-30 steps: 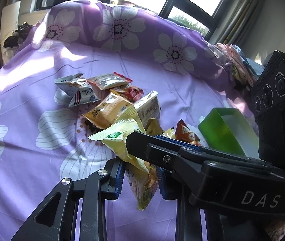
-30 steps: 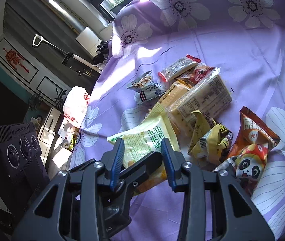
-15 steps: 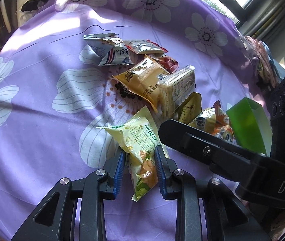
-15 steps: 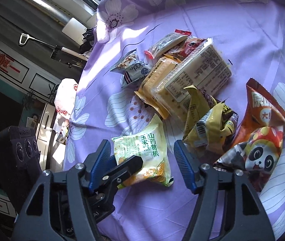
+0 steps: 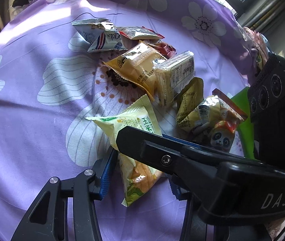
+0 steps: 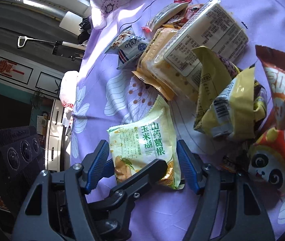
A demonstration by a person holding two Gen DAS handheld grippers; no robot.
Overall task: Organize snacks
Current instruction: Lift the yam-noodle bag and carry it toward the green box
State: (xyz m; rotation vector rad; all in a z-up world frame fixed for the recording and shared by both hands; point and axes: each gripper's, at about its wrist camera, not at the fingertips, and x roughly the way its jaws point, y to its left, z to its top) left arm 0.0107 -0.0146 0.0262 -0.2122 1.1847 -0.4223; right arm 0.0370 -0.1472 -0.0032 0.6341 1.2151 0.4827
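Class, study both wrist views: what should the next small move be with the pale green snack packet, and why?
Probably close the right gripper on the pale green snack packet. Its open blue pads sit on either side of the packet, which lies flat on the purple cloth apart from the pile. The left gripper is also open around it, so neither holds it yet. The green box waits nearby.

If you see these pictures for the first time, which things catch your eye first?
First, the pale yellow-green snack packet lying flat on the purple flowered cloth, between the open fingers of both grippers, left gripper and right gripper. Behind it is a loose pile of snacks, and to its right a bright orange panda bag.
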